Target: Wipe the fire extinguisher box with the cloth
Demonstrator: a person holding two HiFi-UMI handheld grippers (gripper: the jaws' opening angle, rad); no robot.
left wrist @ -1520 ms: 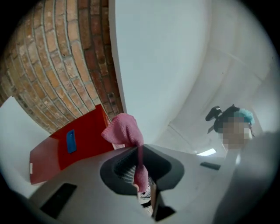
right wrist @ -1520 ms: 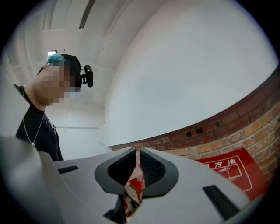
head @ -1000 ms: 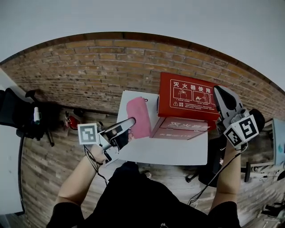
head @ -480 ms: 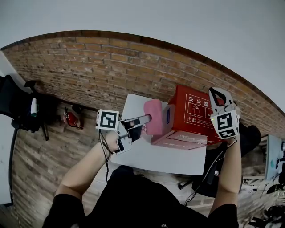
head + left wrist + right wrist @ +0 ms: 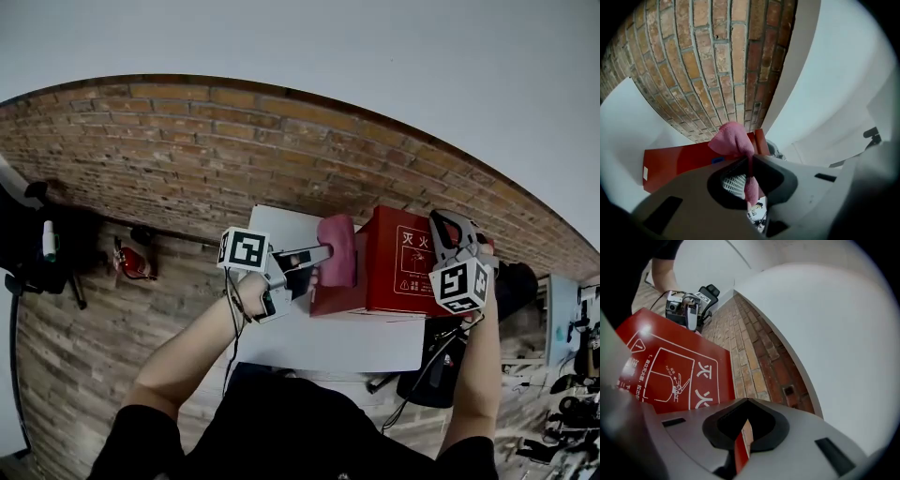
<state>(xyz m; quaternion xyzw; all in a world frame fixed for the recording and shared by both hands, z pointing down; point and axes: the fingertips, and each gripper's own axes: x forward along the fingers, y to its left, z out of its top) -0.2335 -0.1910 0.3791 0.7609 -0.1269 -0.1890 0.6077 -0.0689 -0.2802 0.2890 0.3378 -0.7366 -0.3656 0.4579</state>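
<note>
Clamping cloth [image 5: 733,140], left fingers [image 5: 689,183]; right gripper view alone shows right fingers [image 5: 801,427] pinching box [image 5: 670,376].

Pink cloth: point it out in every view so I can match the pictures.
Head view: the cloth is at centre, at the left end of the red box.
Left gripper view: lower centre, the cloth is pinched in the left tool, in front of the box.
Right gripper view: not in it.
Shared landmark: the red box, at left in the right gripper view.
</note>
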